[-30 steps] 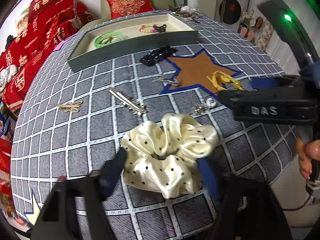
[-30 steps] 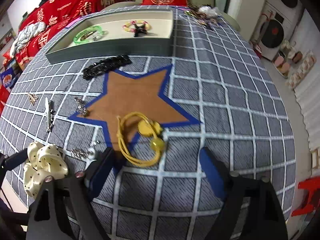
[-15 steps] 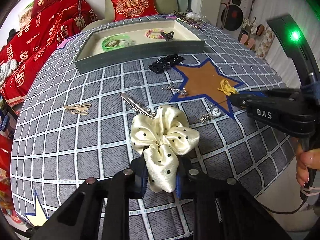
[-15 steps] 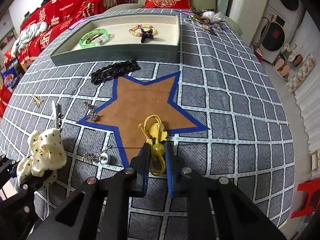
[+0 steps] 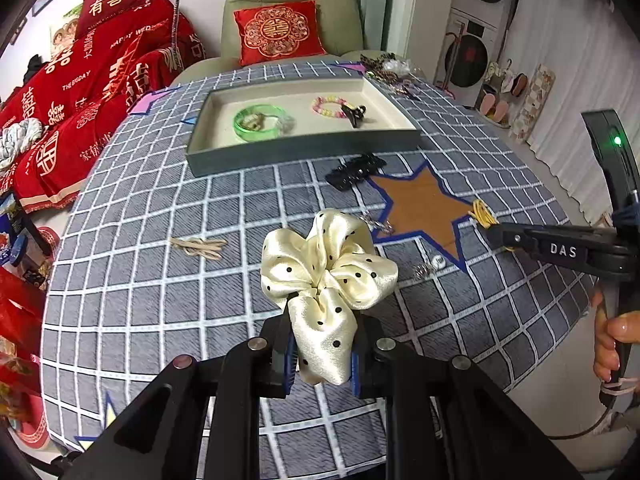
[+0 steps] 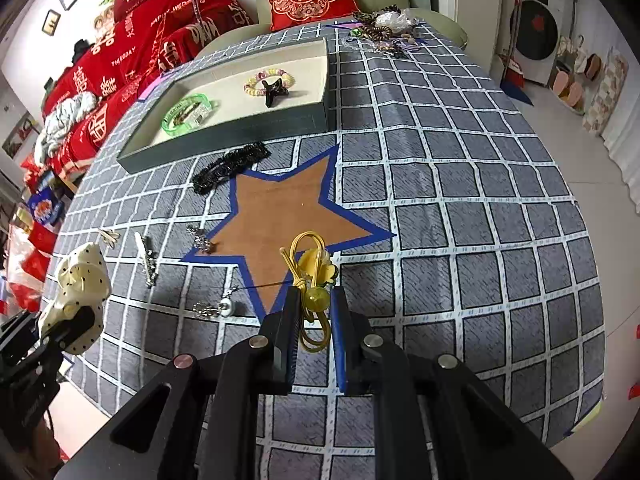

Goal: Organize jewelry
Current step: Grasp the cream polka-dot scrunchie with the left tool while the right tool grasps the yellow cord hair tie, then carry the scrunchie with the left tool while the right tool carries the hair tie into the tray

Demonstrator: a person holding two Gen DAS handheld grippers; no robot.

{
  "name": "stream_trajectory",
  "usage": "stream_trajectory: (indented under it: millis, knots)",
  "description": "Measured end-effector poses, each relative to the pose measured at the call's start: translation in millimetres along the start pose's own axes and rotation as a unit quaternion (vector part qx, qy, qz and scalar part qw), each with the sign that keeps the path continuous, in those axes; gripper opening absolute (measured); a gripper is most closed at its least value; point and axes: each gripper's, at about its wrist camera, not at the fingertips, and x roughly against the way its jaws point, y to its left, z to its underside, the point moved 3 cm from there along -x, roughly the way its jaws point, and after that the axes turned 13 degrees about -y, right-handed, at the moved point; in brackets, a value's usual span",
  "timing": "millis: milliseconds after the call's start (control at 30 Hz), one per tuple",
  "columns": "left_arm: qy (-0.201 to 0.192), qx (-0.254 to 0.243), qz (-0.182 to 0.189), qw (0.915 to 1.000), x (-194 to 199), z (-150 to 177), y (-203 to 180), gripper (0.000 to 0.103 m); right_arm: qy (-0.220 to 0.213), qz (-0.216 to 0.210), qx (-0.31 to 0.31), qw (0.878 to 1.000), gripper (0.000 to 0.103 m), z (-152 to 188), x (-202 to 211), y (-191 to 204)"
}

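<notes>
My left gripper (image 5: 322,354) is shut on a cream satin scrunchie (image 5: 328,268) with black dots and holds it above the checked tablecloth. It also shows at the left of the right wrist view (image 6: 80,280). My right gripper (image 6: 316,312) is shut on a yellow hair tie (image 6: 314,276) with a bead and flower, lifted over the brown star patch (image 6: 280,208). The grey tray (image 5: 304,148) at the far side holds a green bangle (image 5: 260,122), a beaded bracelet (image 5: 330,106) and a black claw clip (image 5: 354,114).
On the cloth lie a black hair clip (image 6: 232,166), a silver clip (image 6: 146,256), small silver earrings (image 6: 200,238), a silver charm (image 6: 218,308) and a beige clip (image 5: 200,246). A heap of jewelry (image 6: 384,32) sits at the far table edge. Red bedding lies left.
Both grippers have risen from the cloth and moved forward, each carrying its item; a second ago both were open around them.
</notes>
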Motion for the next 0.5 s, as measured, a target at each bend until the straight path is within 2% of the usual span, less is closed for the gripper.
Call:
stream_trajectory:
  millis: [167, 500]
  knots:
    - [-0.016, 0.004, -0.007, 0.9998, 5.7, -11.8, 12.2, 0.027, -0.002, -0.014, -0.016, 1.0, 0.016, -7.0, 4.4, 1.1]
    - [-0.029, 0.001, -0.018, 0.9994, 2.9, -34.3, 29.5, 0.027, -0.021, -0.033, -0.012, 0.999, 0.016, -27.6, 15.6, 16.7]
